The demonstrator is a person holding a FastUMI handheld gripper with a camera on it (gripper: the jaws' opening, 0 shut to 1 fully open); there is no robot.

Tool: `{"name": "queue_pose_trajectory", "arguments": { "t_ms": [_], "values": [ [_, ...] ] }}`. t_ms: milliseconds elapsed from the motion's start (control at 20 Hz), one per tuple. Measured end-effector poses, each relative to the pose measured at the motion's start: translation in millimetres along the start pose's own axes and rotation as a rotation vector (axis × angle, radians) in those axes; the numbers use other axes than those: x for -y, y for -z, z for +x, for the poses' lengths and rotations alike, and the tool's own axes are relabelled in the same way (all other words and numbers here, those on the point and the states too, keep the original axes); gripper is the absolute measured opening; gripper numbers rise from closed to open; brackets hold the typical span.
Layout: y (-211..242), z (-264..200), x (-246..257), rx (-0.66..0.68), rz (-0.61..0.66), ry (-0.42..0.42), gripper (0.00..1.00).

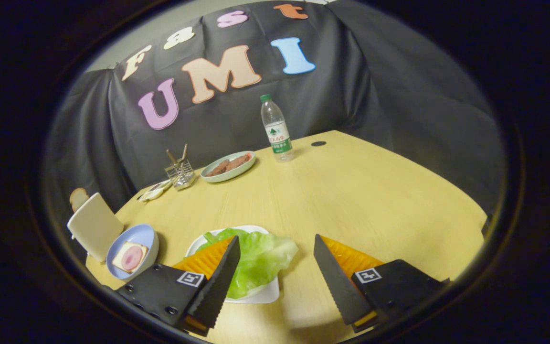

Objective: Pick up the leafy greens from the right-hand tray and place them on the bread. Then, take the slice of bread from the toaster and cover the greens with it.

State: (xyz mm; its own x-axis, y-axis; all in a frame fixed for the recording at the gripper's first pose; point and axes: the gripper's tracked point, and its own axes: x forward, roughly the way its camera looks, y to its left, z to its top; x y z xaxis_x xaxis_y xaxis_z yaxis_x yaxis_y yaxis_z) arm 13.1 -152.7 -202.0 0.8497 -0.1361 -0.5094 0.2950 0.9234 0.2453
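Leafy greens (256, 258) are lying on a white tray (265, 295) on the desk (351, 200), partly overlapped by the left finger of the released gripper (277, 243), whose fingers are being held spread wide. Leftward, a toaster (92, 228) is holding bread (78, 197), beside a blue bowl (147, 235) with topped bread (130, 256). Beyond are sitting a plate (228, 167), a bottle (276, 128) and a wire rack (180, 173).

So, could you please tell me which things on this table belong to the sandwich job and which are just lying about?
Job:
- leafy greens on the white tray, by the open gripper
- bread in the blue bowl
- toaster with its slice

Lying about:
- water bottle
- green plate
- wire holder
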Motion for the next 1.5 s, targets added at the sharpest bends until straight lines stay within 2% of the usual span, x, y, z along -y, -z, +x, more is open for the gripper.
{"name": "queue_pose_trajectory", "arguments": {
  "t_ms": [150, 650, 700, 1100, 1500],
  "values": [
    [11, 13, -10, -0.052, 0.011, -0.025, 0.86],
    [10, 16, -7, -0.048, 0.029, -0.002, 0.28],
    [10, 16, -8, -0.050, 0.027, -0.004, 0.28],
    [4, 18, -11, 0.001, 0.040, -0.024, 0.03],
    [-35, -9, -19, 0.133, 0.072, -0.062, 0.03]
  ]
}}
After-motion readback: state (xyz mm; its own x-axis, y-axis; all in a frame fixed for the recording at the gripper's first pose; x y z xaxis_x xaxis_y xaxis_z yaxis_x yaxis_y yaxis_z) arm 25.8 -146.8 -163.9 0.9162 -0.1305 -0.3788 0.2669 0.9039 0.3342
